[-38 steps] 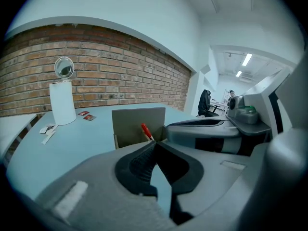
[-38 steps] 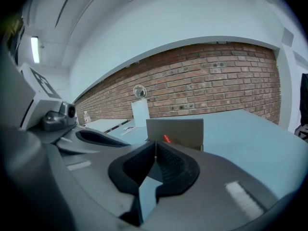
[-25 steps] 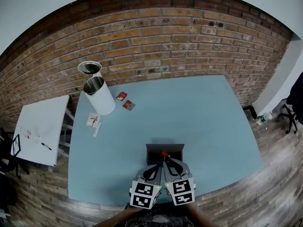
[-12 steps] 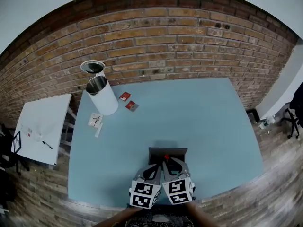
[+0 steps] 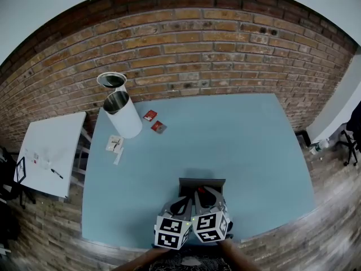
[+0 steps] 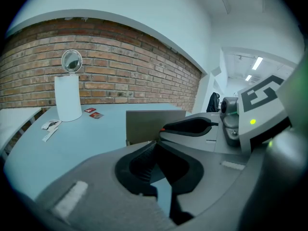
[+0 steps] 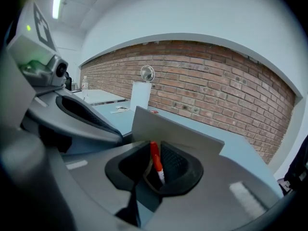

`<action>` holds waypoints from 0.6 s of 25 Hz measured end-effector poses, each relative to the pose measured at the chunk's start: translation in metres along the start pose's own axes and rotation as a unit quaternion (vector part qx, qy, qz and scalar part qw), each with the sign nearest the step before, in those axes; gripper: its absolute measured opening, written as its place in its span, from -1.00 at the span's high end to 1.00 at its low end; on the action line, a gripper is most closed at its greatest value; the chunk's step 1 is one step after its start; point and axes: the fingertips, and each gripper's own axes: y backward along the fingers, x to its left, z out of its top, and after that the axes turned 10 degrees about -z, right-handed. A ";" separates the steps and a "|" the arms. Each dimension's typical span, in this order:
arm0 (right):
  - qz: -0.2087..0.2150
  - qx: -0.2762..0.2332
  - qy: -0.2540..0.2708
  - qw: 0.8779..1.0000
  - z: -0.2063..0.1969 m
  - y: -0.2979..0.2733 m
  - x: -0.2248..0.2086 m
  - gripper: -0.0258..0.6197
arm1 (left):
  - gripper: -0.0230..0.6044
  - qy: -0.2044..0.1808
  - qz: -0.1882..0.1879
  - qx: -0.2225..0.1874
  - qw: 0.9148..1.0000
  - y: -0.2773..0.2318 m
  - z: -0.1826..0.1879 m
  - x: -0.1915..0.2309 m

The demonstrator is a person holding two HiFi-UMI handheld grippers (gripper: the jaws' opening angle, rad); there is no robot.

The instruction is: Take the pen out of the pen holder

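Observation:
A grey box-shaped pen holder stands near the front edge of the blue table, just ahead of both grippers. In the right gripper view the same pen holder rises right behind the jaws. My right gripper is shut on a red pen, which stands nearly upright between its fingers, in front of the holder's wall. Close on its left is my left gripper, shut with nothing in it, and beyond its tips I see the pen holder. In the head view the right gripper and left gripper sit side by side.
A white cylinder with a round mirror behind it stands at the table's far left. Two red packets and white papers lie near it. A white side table is at the left. A brick wall runs behind.
The right gripper has drawn back a little towards me with the pen in it. The left gripper has hardly moved.

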 end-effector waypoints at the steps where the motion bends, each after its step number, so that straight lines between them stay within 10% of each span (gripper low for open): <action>1: -0.002 0.001 0.005 1.000 0.000 -0.001 0.000 0.74 | 0.93 0.000 0.000 -0.001 1.000 0.000 0.000 0.001; 15: -0.028 -0.018 0.035 0.999 0.004 0.006 -0.006 0.77 | 0.93 0.000 -0.009 -0.001 1.000 0.004 0.000 -0.001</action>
